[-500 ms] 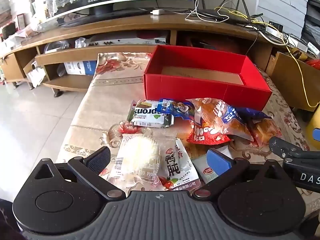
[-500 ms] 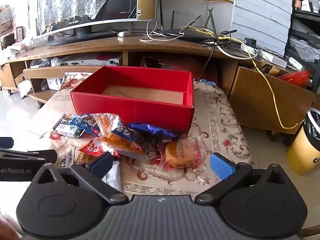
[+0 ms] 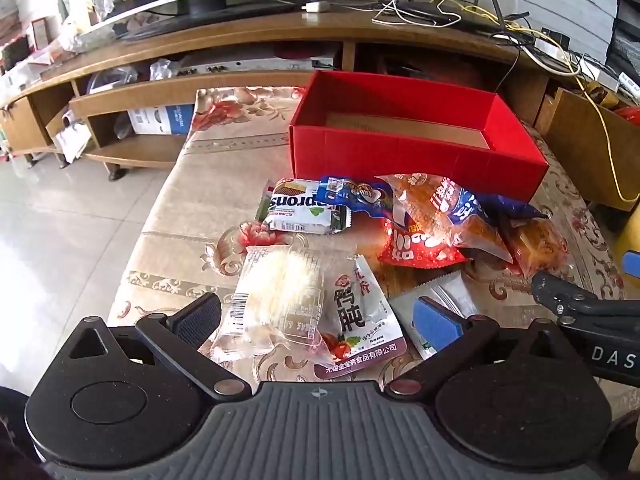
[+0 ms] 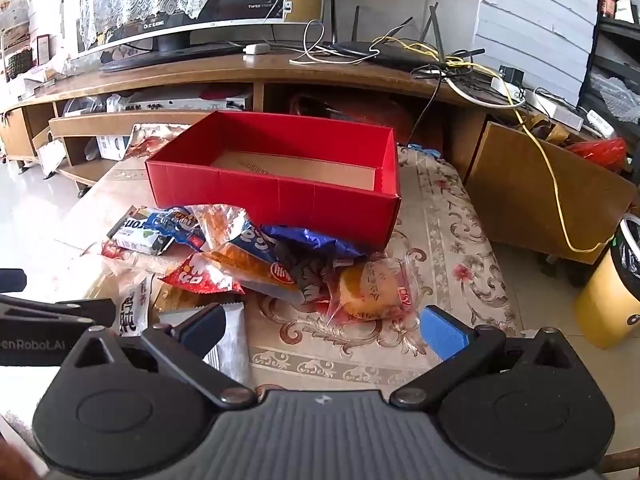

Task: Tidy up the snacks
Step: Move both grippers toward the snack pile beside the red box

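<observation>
An empty red cardboard box (image 3: 416,160) (image 4: 276,196) stands at the far side of a low table with a floral cloth. Several snack packets lie piled in front of it: a clear bread pack (image 3: 280,300), a white pack with black characters (image 3: 360,316), a green-and-white wafer pack (image 3: 300,212), an orange-and-blue bag (image 3: 444,212) (image 4: 244,248), a red packet (image 3: 416,248) and a bagged bun (image 4: 372,288). My left gripper (image 3: 316,320) hovers open over the clear bread pack. My right gripper (image 4: 320,328) hangs open near the bun, holding nothing.
A wooden TV stand (image 4: 256,76) with a monitor, a router and tangled cables runs behind the table. A yellow bin (image 4: 612,296) stands on the floor at the right. Tiled floor (image 3: 60,232) lies to the left. The right gripper's arm (image 3: 588,312) reaches in beside the left one.
Both views have shifted very slightly; the snacks and box have not moved, and both grippers stay wide open.
</observation>
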